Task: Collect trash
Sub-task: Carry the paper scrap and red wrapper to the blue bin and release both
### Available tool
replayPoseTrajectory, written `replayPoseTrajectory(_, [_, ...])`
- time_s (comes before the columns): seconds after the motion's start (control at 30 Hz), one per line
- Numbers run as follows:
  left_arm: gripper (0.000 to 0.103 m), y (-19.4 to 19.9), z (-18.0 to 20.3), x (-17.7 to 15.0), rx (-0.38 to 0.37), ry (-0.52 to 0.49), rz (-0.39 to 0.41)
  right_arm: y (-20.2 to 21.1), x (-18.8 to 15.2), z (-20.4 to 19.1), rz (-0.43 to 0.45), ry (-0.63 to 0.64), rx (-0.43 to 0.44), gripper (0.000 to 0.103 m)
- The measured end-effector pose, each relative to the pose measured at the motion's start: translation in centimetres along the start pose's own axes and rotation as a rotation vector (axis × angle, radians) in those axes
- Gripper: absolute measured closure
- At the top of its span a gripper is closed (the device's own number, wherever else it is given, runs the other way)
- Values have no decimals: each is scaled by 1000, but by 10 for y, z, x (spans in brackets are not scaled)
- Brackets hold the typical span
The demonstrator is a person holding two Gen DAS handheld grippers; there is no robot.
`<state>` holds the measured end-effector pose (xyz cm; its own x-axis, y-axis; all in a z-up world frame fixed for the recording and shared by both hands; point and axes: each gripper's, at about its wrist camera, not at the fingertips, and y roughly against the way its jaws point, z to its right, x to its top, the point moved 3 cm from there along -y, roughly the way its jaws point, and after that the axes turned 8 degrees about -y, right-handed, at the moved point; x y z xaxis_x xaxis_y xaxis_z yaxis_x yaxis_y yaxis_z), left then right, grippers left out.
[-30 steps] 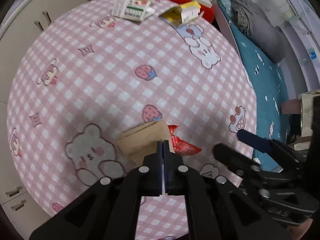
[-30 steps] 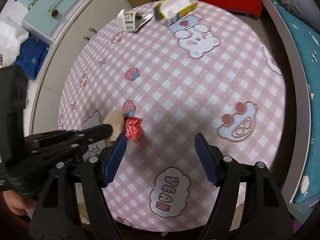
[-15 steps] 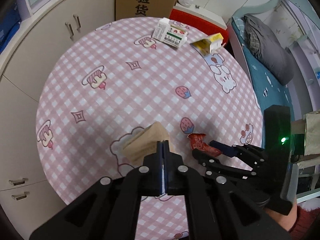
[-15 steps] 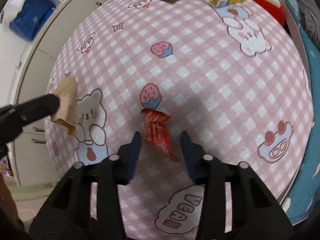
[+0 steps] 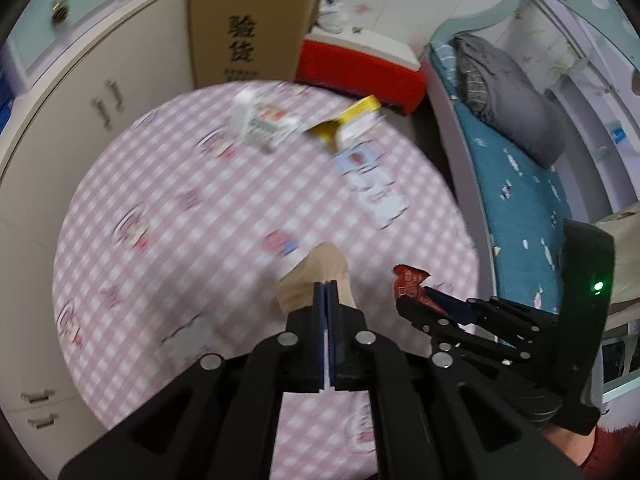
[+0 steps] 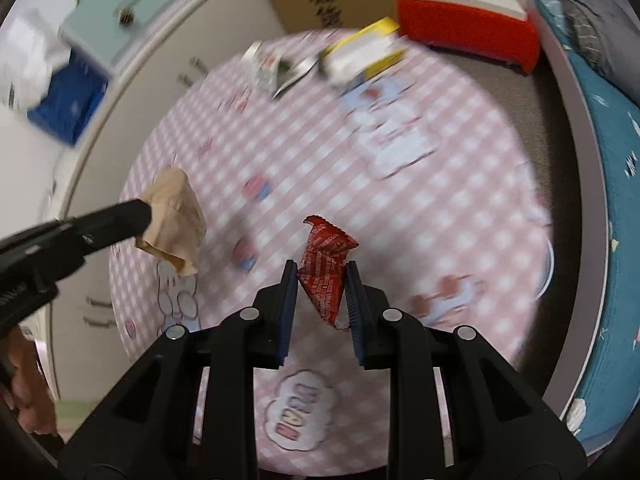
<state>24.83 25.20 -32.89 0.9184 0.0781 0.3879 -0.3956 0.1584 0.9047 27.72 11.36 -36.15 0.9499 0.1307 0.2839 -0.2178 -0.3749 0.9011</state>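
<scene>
The left tongs [image 5: 327,292] are pressed together on a crumpled brown paper bag [image 5: 316,276], which hangs above the near part of the desk [image 5: 168,208]. The right tongs [image 6: 321,292] have just been closing and pinch a red wrapper [image 6: 325,264] between the blue pads – it is lifted off the pink checked cloth. At the far edge lie a white carton [image 5: 262,122] and a yellow box [image 5: 352,120], apart from each other.

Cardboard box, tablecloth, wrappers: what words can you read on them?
"验货" on the cardboard box.
"VEAN", seen upside down, in a cloud on the tablecloth.
Red wrapper: white print, too small to read.
White carton and yellow box: too blurred.
</scene>
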Motion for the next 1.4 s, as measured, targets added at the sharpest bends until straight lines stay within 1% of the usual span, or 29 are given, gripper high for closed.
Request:
replayPoseTrajectory(0.17, [102, -6, 53, 34, -32, -41, 32, 43, 26, 58, 73, -67, 8, 79])
replayPoseTrajectory(0.43, [102, -37, 181, 93, -101, -114, 57, 99, 60, 173, 117, -139, -24, 79])
replayPoseTrajectory(0.47, [102, -40, 192, 97, -106, -121, 57, 106, 64, 186, 124, -145, -30, 79])
replayPoseTrajectory(0.53, [102, -50, 226, 109, -120, -146, 57, 122, 69, 217, 140, -163, -44, 79])
replayPoseTrajectory(0.67, [102, -68, 284, 127, -146, -193, 42, 144, 77, 261, 167, -195, -63, 79])
replayPoseTrajectory(0.8, [102, -84, 328, 139, -159, -239, 28, 159, 81, 299, 184, -227, -73, 79])
replayPoseTrajectory(0.93, [101, -100, 364, 149, -168, -278, -3, 169, 81, 332, 198, -269, -74, 79])
replayPoseTrajectory(1.0, [100, -109, 374, 153, -168, -280, -25, 172, 80, 344, 204, -285, -74, 79])
replayPoseTrajectory(1.07, [88, -118, 381, 156, -174, -269, -56, 174, 81, 355, 207, -302, -73, 79])
replayPoseTrajectory(1.13, [49, -124, 386, 157, -170, -264, -78, 175, 81, 363, 208, -317, -71, 79])
replayPoseTrajectory(1.2, [41, -127, 387, 158, -143, -261, -81, 175, 81, 369, 208, -328, -68, 79])
replayPoseTrajectory(1.27, [38, -132, 386, 158, -130, -250, -110, 174, 80, 371, 205, -336, -64, 79])
replayPoseTrajectory(1.4, [34, -132, 381, 159, -109, -237, -114, 172, 81, 371, 202, -338, -53, 79])
